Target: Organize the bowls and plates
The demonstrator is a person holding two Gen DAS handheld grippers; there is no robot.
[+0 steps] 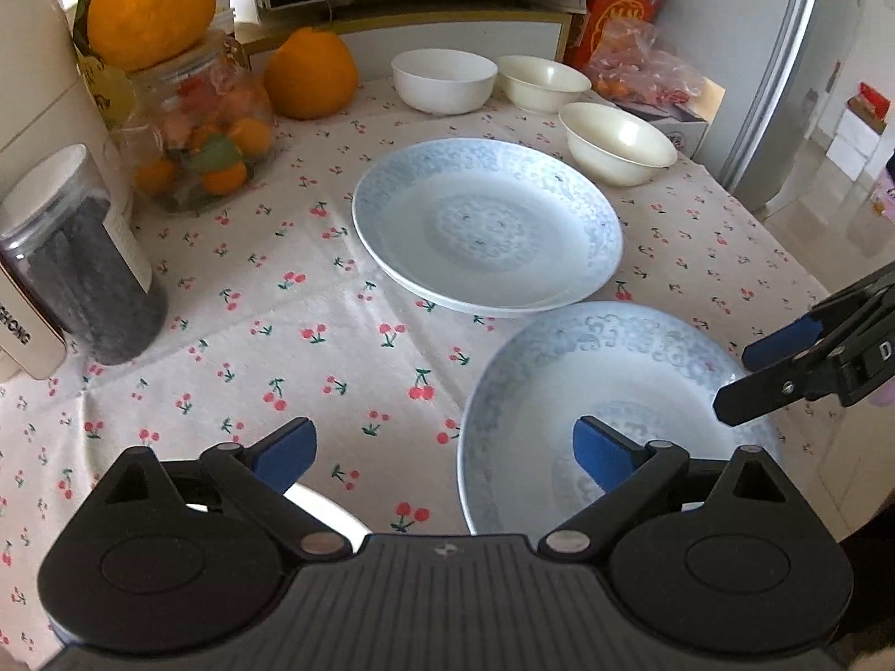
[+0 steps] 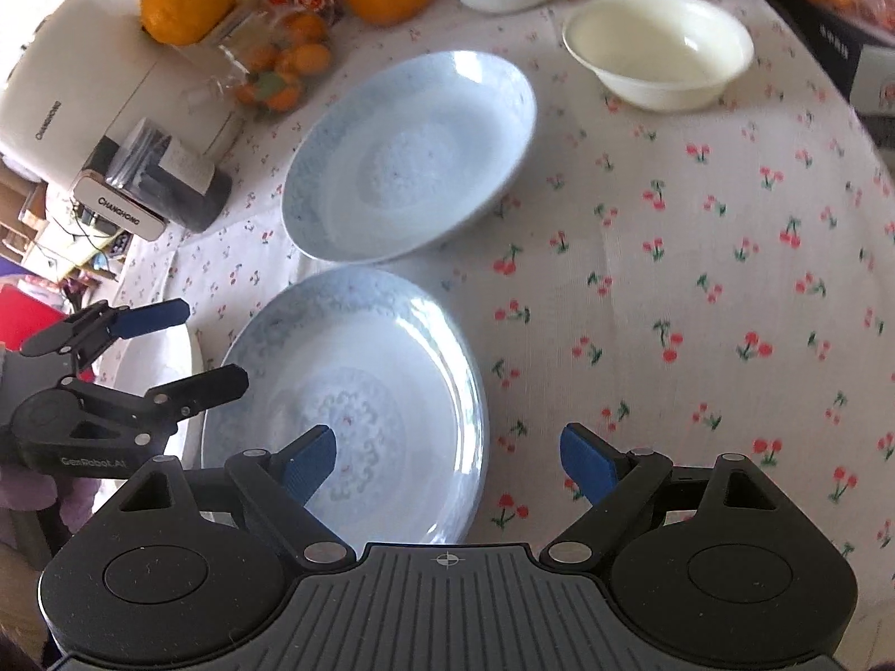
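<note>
Basically nothing sorted yet. Left wrist view: left gripper point(image 1: 442, 456) spread wide, empty, over the near blue plate point(image 1: 604, 391); far blue plate point(image 1: 486, 223) apart, three bowls point(image 1: 444, 81) loose behind. Right wrist view: right gripper point(image 2: 447, 461) spread, empty, straddling the near plate's rim; stacking all remains.

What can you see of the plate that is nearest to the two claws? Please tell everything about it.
The nearest plate is round and shallow, glossy like glazed ceramic, white with a pale blue scroll pattern on its rim and centre. It is empty and lies flat, right side up, on the cherry-print tablecloth. A second plate of the same pattern lies just beyond; whether their rims touch is unclear. Both the left claw and the right claw are open at its edges, not gripping it.
</note>
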